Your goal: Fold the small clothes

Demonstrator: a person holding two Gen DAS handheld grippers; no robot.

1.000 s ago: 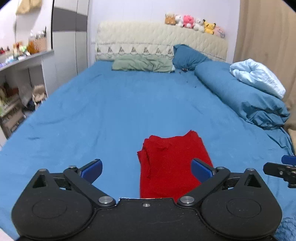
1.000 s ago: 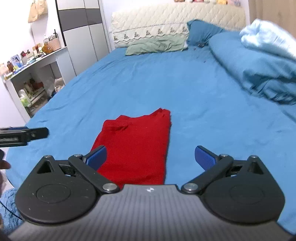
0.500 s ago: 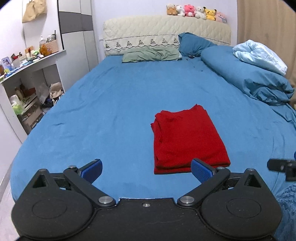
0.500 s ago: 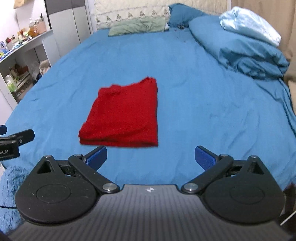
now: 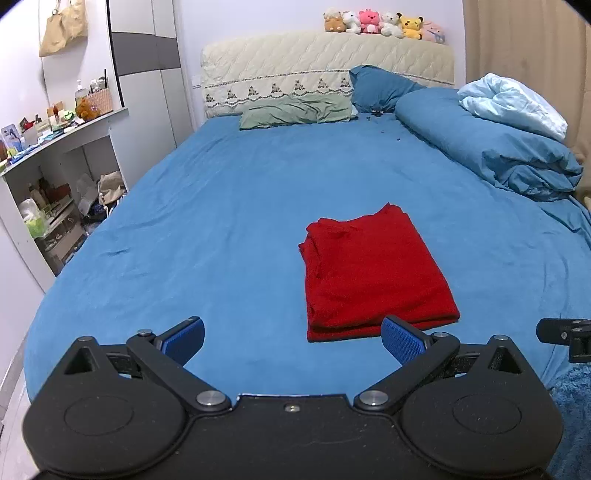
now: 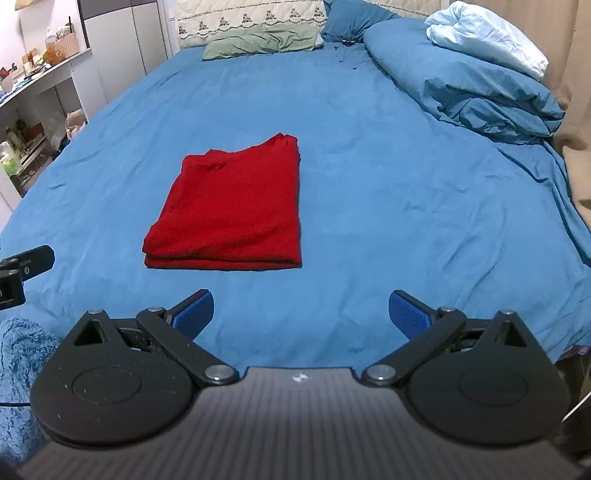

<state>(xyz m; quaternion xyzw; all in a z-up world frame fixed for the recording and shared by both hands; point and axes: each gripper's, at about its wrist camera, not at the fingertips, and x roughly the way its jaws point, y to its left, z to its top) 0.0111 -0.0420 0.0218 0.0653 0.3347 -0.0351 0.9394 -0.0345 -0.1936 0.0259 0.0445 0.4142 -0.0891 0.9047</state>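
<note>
Red garment (image 5: 373, 273), neatly folded rectangle.

A home bedroom: a wide bed (image 5: 229, 206) under a blue sheet; quilted headboard (image 5: 325, 59) topped with plush toys (image 5: 384, 24); pillows (image 5: 295, 112); bundled duvet (image 5: 491, 147); wardrobe (image 5: 147, 74); cluttered shelf unit (image 5: 55, 177); curtain (image 5: 524, 44).
</note>
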